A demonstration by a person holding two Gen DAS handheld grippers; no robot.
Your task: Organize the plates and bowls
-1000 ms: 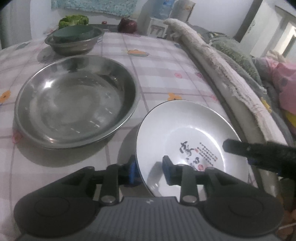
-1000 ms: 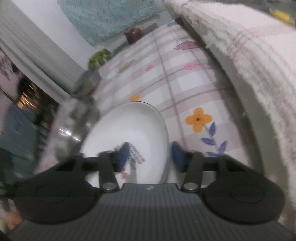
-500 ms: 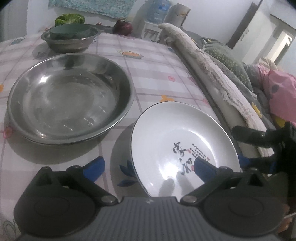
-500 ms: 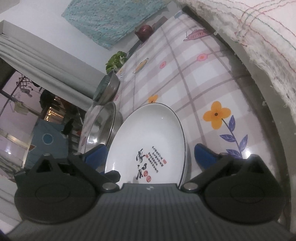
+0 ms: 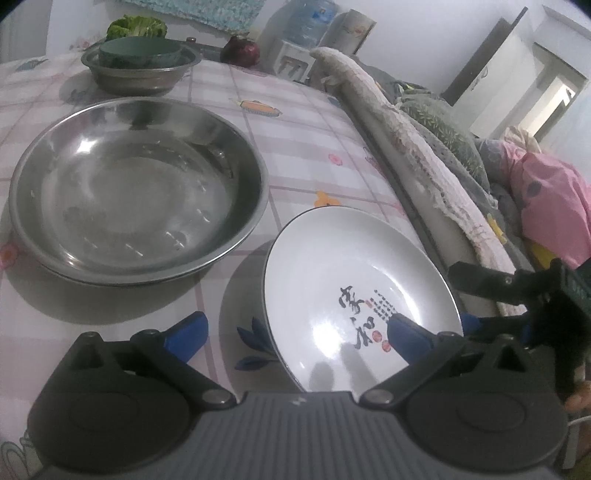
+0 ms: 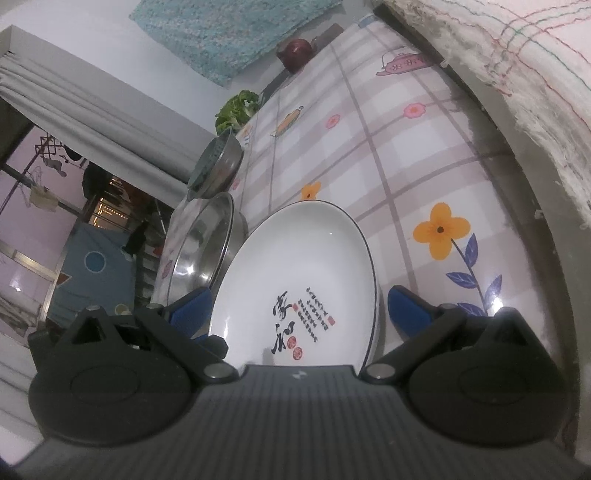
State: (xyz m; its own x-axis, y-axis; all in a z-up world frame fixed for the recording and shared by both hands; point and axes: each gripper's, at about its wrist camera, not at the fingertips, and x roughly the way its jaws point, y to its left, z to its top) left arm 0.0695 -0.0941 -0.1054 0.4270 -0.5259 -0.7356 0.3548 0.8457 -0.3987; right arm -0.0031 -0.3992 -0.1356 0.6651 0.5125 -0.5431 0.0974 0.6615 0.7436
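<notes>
A white plate (image 5: 354,280) with black calligraphy and a dark rim lies on the checked tablecloth; it also shows in the right wrist view (image 6: 303,280). A large steel basin (image 5: 136,188) sits to its left, seen edge-on in the right wrist view (image 6: 201,243). My left gripper (image 5: 295,332) is open, its jaws spread wide around the plate's near edge. My right gripper (image 6: 299,310) is open too, its jaws straddling the plate's other edge, and it shows in the left wrist view (image 5: 517,295). Neither gripper clamps the plate.
A smaller steel bowl (image 5: 138,70) holding a dark green bowl (image 5: 138,51) stands at the back, with lettuce (image 5: 135,26) and a red onion (image 5: 240,53) behind. A padded rail with a towel (image 5: 406,140) runs along the table's right edge.
Both grippers were shut on the plate's edges a second ago and have opened wide. The plate now rests on the table, and the left gripper has drawn back a little.
</notes>
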